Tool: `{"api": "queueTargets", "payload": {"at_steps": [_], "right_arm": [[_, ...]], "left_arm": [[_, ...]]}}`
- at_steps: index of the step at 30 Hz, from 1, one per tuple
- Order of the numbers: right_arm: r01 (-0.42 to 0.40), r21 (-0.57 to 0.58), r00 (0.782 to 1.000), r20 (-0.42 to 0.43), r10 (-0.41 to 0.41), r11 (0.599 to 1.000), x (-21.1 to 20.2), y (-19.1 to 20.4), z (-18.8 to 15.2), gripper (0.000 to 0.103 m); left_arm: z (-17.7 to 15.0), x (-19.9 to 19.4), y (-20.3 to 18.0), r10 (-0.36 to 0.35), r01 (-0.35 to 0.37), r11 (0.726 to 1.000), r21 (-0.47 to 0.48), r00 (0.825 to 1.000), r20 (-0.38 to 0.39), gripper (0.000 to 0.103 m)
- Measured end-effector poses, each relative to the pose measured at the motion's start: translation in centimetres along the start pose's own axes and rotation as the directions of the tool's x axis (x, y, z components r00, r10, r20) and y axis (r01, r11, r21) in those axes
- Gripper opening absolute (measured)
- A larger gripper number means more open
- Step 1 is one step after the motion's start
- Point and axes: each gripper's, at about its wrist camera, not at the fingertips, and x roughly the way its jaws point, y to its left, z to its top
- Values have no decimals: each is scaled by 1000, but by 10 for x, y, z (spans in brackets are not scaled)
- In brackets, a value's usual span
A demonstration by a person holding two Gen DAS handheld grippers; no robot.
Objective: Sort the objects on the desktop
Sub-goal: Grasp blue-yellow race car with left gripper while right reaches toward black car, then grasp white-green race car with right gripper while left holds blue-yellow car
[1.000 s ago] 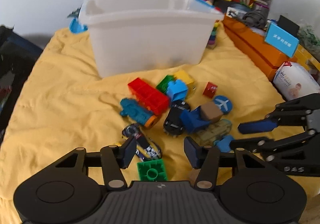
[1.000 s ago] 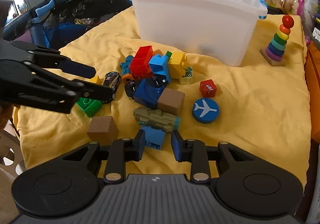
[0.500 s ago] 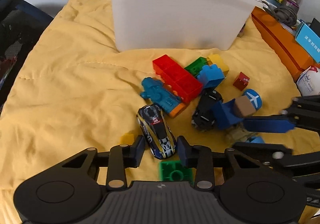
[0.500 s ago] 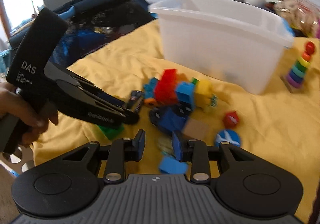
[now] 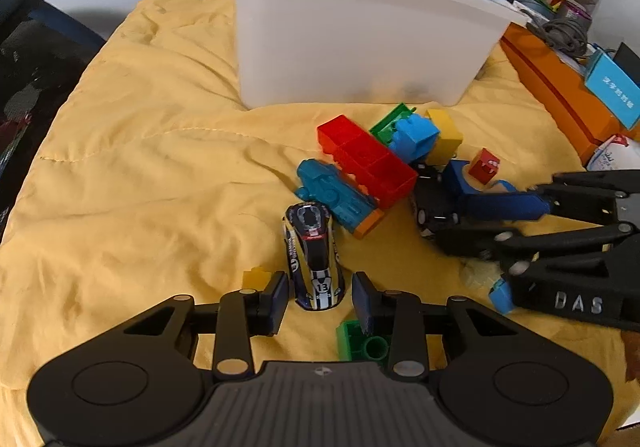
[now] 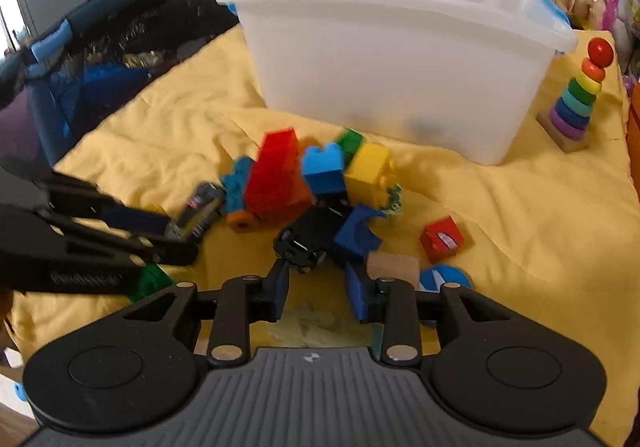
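The left gripper (image 5: 320, 297) has narrowed around the striped toy car (image 5: 314, 255) on the yellow-covered desk (image 5: 140, 167), pads not yet touching, while the right gripper (image 6: 316, 287), jaws just opening, nears the black car (image 6: 308, 239).

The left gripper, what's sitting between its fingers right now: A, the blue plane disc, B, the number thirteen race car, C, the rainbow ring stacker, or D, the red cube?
B: the left wrist view shows the race car lying on the yellow cloth between the open fingers of the left gripper, a gap showing on each side.
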Motion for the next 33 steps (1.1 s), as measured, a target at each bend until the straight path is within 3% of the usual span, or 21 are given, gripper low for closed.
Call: {"api": "queueTargets", "payload": {"at_steps": [1, 3, 6, 8, 10, 16, 20, 23, 27, 31, 33], "right_arm": [[-15, 11, 1000, 10, 15, 1000, -2, 4, 2, 49], [-28, 32, 999, 27, 28, 999, -1, 11, 6, 53], [-25, 107, 1000, 11, 24, 994, 8, 9, 12, 51], [-22, 153, 1000, -11, 24, 988, 11, 5, 15, 42], [3, 184, 1000, -20, 1, 983, 12, 2, 13, 41], [28, 377, 999, -54, -8, 926, 16, -22, 3, 38], [47, 330, 999, -26, -41, 943, 19, -13, 12, 40], [116, 178, 993, -1, -118, 977, 20, 7, 18, 40], [184, 11, 983, -20, -184, 983, 30, 26, 18, 34], [197, 16, 980, -32, -196, 980, 31, 17, 14, 23], [142, 79, 990, -33, -140, 987, 23, 6, 9, 23]], "left_arm": [[0, 0, 0, -4, 4, 1000, 7, 1000, -1, 39], [1, 1, 1, -9, 9, 1000, 12, 1000, -3, 38], [1, 0, 3, -13, 13, 1000, 18, 1000, -3, 38], [1, 0, 3, -17, 18, 999, 35, 1000, -3, 38], [2, 0, 5, -15, 15, 999, 49, 1000, 0, 38], [8, 4, 9, -28, 28, 998, 63, 1000, -2, 40], [10, 6, 7, -23, 23, 996, 89, 1000, -1, 40], [10, 7, 6, -23, 22, 995, 100, 1000, 2, 40], [11, 11, 4, -22, 22, 993, 114, 1000, 1, 38], [9, 9, 2, -10, 9, 992, 127, 1000, 8, 35], [7, 4, 3, -18, 15, 994, 112, 1000, 18, 33]]}}
